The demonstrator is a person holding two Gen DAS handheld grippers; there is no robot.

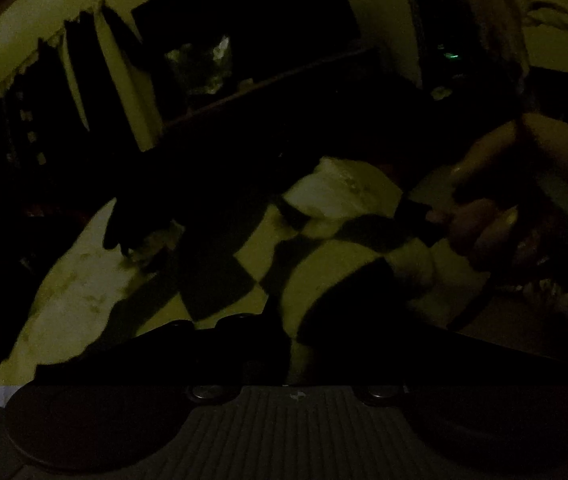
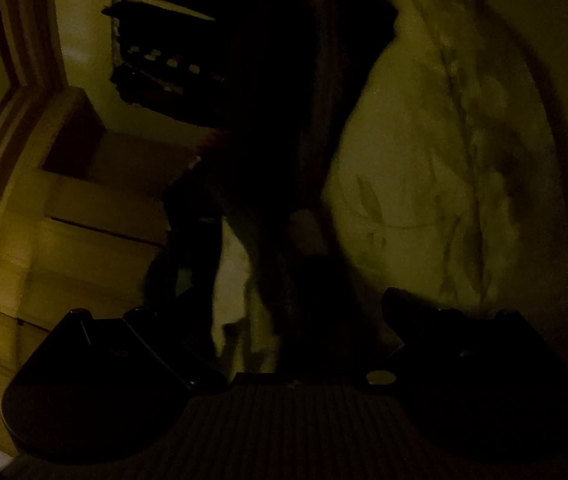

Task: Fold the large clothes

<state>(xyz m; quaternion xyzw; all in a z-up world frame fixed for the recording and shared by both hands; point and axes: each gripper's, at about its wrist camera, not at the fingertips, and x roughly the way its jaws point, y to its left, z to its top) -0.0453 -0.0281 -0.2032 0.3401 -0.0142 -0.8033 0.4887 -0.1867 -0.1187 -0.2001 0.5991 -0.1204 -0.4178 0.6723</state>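
The scene is very dark. In the left wrist view a dark garment (image 1: 219, 200) stretches across a pale patterned bedsheet (image 1: 79, 296). My left gripper (image 1: 288, 344) seems closed around dark cloth, but its tips are lost in shadow. A hand holding the right gripper (image 1: 424, 220) shows at the right, its dark fingers on the garment's edge. In the right wrist view the dark garment (image 2: 267, 160) hangs down from my right gripper (image 2: 292, 344), whose jaws stand close together around the cloth.
A pale patterned sheet or pillow (image 2: 444, 184) fills the right of the right wrist view. A pale wall and wooden trim (image 2: 23, 80) are at the left. Dark shelving with hanging items (image 1: 83, 92) stands behind the bed.
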